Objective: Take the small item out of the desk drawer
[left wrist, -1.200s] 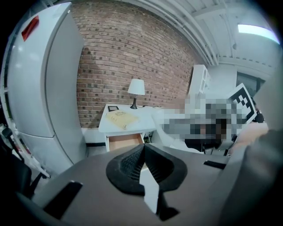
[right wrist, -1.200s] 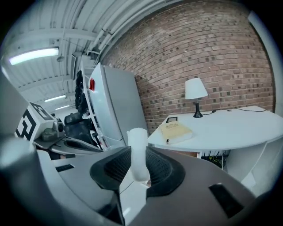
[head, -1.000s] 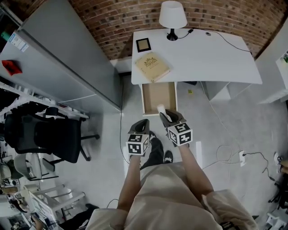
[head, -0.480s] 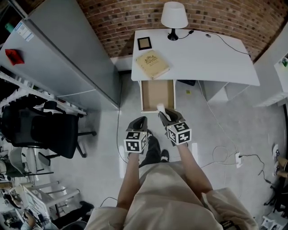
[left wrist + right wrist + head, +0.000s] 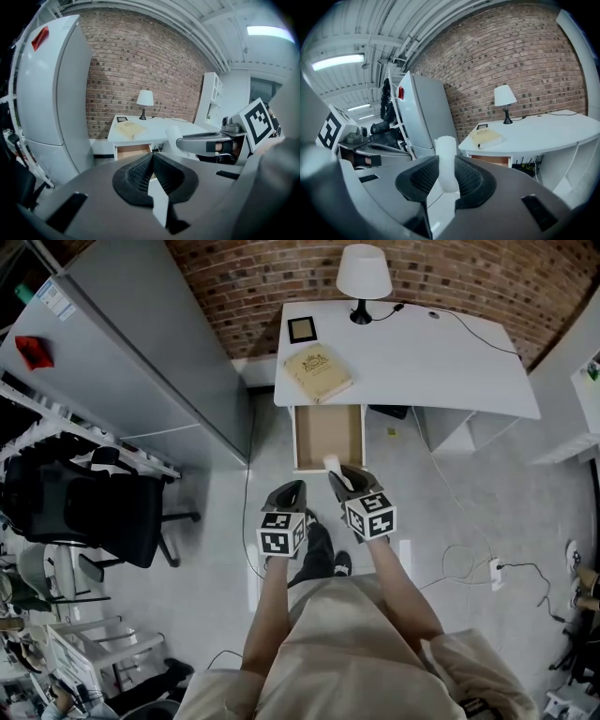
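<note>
Two grippers show in the head view, held out in front of the person. The right gripper (image 5: 339, 476) pinches the item (image 5: 333, 463), a small white thing, right at the front edge of the open drawer (image 5: 328, 430). The left gripper (image 5: 290, 493) hangs beside it, short of the drawer. The drawer's brown floor looks bare. On the table (image 5: 431, 362) sit a lamp (image 5: 364, 273), a book (image 5: 319, 373) and a frame (image 5: 301, 330). I'd judge the item is out or nearly out, so the job now is to carry it clear. That means a firm pinch, and a lift before pulling back so nothing catches the drawer front. From up here I cannot tell whether the item is over the drawer or past its front.

In the left gripper view, its jaws are pressed together with nothing between them. The drawer shows only as a front under the table, and its inside is hidden.

In the right gripper view, the jaws clamp the item low on its body, with its rounded top standing above the pads. The lower end is buried between them. How deep the hold goes, and what the item really is, I can't make out.
</note>
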A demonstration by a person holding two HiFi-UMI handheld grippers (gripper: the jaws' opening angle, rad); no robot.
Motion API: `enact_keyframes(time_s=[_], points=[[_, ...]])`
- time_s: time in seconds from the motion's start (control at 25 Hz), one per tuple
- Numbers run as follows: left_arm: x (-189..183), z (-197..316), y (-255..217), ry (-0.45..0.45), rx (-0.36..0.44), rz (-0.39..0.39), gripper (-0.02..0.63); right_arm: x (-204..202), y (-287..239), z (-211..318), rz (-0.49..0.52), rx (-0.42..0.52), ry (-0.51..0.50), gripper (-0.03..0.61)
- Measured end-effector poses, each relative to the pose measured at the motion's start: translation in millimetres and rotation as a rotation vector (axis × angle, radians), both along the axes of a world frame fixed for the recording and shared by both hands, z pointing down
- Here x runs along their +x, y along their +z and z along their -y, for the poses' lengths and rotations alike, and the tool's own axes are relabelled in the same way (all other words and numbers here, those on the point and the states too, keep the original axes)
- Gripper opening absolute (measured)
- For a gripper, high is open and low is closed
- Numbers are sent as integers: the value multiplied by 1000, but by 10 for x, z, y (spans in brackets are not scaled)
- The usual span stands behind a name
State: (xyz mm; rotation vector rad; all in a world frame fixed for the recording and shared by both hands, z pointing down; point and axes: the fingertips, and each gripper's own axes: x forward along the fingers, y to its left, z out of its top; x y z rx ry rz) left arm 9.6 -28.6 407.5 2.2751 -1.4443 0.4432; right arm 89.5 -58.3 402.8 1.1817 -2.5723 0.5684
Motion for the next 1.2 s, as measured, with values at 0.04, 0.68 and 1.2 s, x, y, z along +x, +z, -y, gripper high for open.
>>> enact_keyframes(time_s=[0.04, 0.68, 1.2], points=[[4, 1, -11, 2, 2, 1, 15, -3, -9, -3, 1, 2, 0, 127], [22, -109, -7, 13, 7, -12, 15, -23, 17, -96, -5, -2, -14, 127], [68, -120, 19, 10, 8, -27, 15, -23, 61, -93, -22, -9, -33, 127]])
